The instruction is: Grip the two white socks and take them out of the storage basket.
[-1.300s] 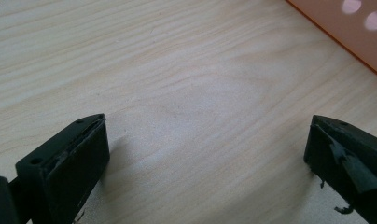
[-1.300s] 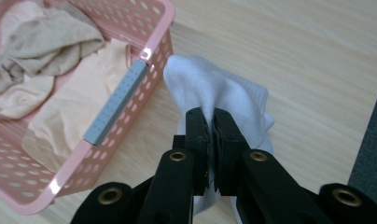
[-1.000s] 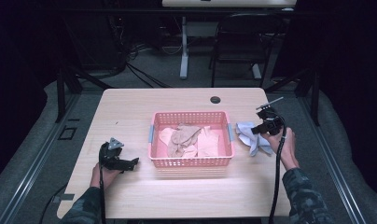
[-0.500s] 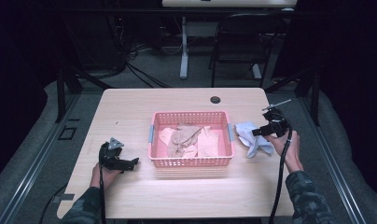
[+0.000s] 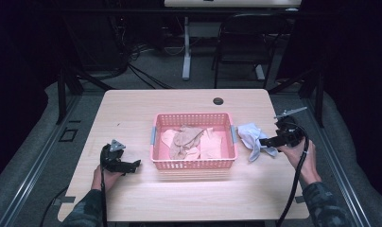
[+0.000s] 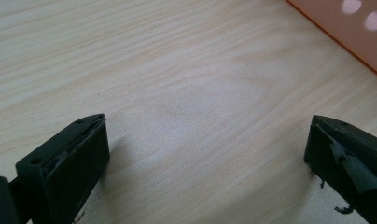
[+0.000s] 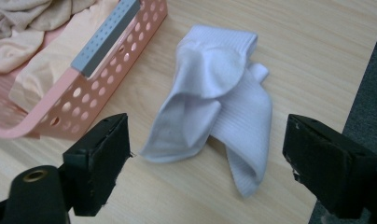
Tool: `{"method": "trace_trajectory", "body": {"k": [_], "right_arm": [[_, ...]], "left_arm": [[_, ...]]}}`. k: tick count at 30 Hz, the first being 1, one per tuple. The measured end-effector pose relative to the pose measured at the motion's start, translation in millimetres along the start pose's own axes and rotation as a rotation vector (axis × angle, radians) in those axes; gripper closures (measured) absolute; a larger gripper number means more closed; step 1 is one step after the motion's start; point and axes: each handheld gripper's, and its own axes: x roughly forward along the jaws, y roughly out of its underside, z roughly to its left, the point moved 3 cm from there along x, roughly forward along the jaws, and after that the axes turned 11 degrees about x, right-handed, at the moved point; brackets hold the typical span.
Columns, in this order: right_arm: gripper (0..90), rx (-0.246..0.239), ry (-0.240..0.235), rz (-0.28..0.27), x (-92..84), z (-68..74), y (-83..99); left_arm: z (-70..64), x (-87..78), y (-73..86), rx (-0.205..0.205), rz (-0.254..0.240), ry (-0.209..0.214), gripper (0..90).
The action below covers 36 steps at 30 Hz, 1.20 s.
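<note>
A pink plastic basket (image 5: 194,164) (image 7: 91,86) stands mid-table with several beige socks (image 5: 190,141) inside. Just right of it a white sock (image 5: 253,138) (image 7: 219,100) lies crumpled on the wood. My right gripper (image 5: 265,141) (image 7: 205,170) hovers a little right of that sock; its jaws have just been opening, stand wide apart, and nothing is between them. At the left, my left gripper (image 5: 134,165) (image 6: 205,158) rests low over bare wood, open and holding nothing, pointing toward the basket's left wall (image 6: 345,32).
The wooden table (image 5: 132,113) has a dark cable hole (image 5: 218,100) at the back. Its right edge (image 7: 364,79) is close to the white sock. A chair and a desk leg stand on the floor beyond the table.
My right gripper let go of the white sock and drew back to the right and slightly up. The sock now lies loose on the table. The left gripper has stayed where it was.
</note>
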Motion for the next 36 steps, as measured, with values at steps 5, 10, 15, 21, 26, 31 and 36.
{"method": "trace_trajectory", "body": {"k": [5,10,15,21,26,31,36], "right_arm": [[7.8,-0.012,-0.002,-0.001,-3.0,-0.3,17.5],[5.8,-0.029,-0.009,0.019,-2.6,0.0,34.2],[4.8,-0.036,-0.012,0.041,4.5,-0.8,53.8],[2.8,-0.043,-0.018,0.073,13.6,-3.0,72.1],[0.2,-0.057,-0.021,0.091,21.0,-7.6,91.6],[0.0,-0.058,-0.018,0.101,25.3,-12.0,102.3],[0.0,-0.037,-0.012,0.135,30.1,-21.9,111.6]], "left_arm": [[0.0,0.0,0.0,0.0,0.0,0.0,0.0],[0.0,0.0,0.0,0.0,0.0,0.0,0.0],[-0.1,0.1,0.0,-0.001,-0.002,-0.002,0.0],[-0.1,0.0,0.0,-0.001,-0.001,-0.001,0.0],[-0.2,0.0,0.0,-0.003,-0.001,-0.001,0.0],[0.0,0.0,0.0,-0.001,0.0,-0.001,0.0],[-0.2,0.1,0.0,-0.004,-0.001,-0.003,0.0]]}}
